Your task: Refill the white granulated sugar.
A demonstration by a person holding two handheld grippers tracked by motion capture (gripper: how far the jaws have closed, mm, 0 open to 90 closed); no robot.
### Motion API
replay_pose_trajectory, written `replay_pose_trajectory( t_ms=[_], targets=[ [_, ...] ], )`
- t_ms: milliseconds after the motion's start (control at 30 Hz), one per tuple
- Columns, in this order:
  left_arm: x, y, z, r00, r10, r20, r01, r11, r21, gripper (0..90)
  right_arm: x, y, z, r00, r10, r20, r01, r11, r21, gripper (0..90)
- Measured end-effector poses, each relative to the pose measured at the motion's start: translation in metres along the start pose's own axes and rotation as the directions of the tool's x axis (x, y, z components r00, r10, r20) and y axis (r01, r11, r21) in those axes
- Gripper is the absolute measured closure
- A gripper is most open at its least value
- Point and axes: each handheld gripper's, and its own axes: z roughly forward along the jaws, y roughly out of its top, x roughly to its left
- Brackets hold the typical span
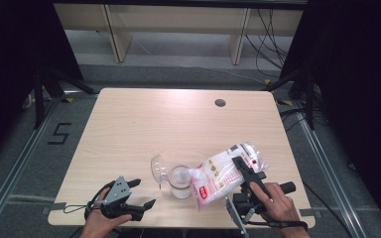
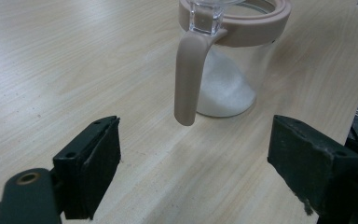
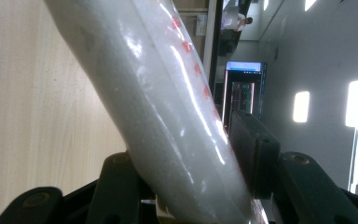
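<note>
A pale wooden table [image 1: 144, 124] stood on a grey floor between black curtains, with cables trailing behind it. On it were one glass jar [image 1: 180, 181], lid flipped open and holding white grains, and one bag [image 1: 222, 174] of the same. The right gripper [image 1: 242, 168] clamped the bag, tilted mouth-down onto the jar's rim, while the left gripper [image 1: 143, 193] rested spread wide, the jar just ahead of its fingers.

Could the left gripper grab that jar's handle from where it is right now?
Probably yes. The left gripper is open, and the jar's handle hangs just ahead between its jaws, over bare table with nothing between.
</note>
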Motion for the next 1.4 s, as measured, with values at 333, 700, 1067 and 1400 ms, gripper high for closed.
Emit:
replay_pose_trajectory(
  t_ms=[333,700,1067,1400],
  targets=[
    [-0.001,0.000,0.001,1.0000,0.002,-0.001,-0.002,1.0000,-0.007,16.6,-0.004,0.012,0.004,0.9963,-0.085,0.012,0.086,0.995,-0.053,58.4],
    [0.000,0.000,0.000,1.0000,-0.003,0.001,0.003,1.0000,-0.004,16.6,-0.002,0.001,-0.003,0.9999,-0.011,0.012,0.011,1.000,-0.019,58.8],
    [-0.001,0.000,0.001,1.0000,0.000,0.000,0.000,1.0000,-0.007,16.6,-0.002,0.012,0.003,0.9986,-0.053,0.004,0.053,0.997,-0.048,58.9],
    [-0.001,0.000,0.001,1.0000,-0.004,-0.004,0.004,0.9999,-0.013,16.6,-0.003,0.002,-0.002,0.9996,-0.024,0.017,0.024,0.999,-0.023,59.6]
  ],
)
